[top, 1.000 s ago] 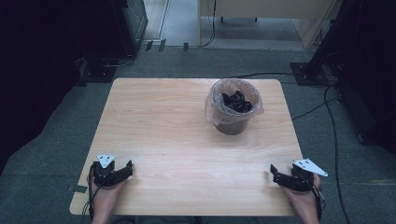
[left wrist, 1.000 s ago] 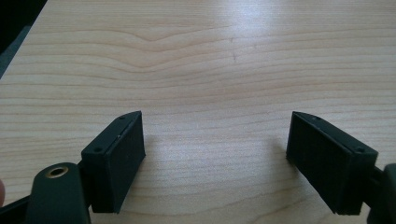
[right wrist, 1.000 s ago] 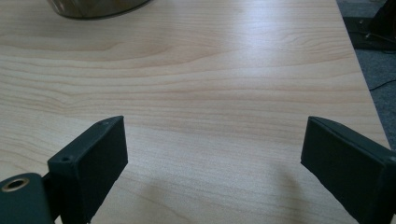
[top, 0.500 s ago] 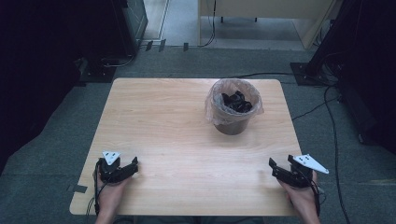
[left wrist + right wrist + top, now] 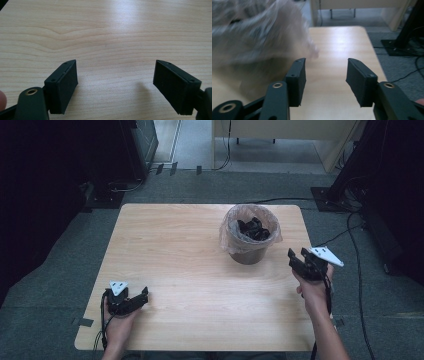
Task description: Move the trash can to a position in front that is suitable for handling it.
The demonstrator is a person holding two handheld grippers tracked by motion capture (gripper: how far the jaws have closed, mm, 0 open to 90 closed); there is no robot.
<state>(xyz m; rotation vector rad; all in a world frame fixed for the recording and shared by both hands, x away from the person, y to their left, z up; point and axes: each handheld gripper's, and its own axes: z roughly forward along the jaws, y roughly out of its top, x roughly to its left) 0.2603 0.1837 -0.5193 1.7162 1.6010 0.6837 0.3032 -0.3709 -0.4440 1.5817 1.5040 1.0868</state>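
Your right claw (image 5: pixel 298 258) has lifted from the near edge and travelled up beside the brown bin lined with clear plastic (image 5: pixel 248 237), its jaws just narrowing with nothing between them, so a reach for the liner looks likely; your left claw (image 5: pixel 134 301) rests released near the front of the pale wooden counter (image 5: pixel 190 280); grey carpet (image 5: pixel 60 285) and trailing cables surround it.

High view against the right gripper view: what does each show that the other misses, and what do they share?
High view alone: the dark items inside the lined bin, the left gripper low at the near left of the table, and both forearms.
Right gripper view alone: a close look at the right gripper, with nothing between its jaws, which have just been closing.
Shared: the bin with its liner, blurred in the gripper view, the table's far right corner and floor cables.
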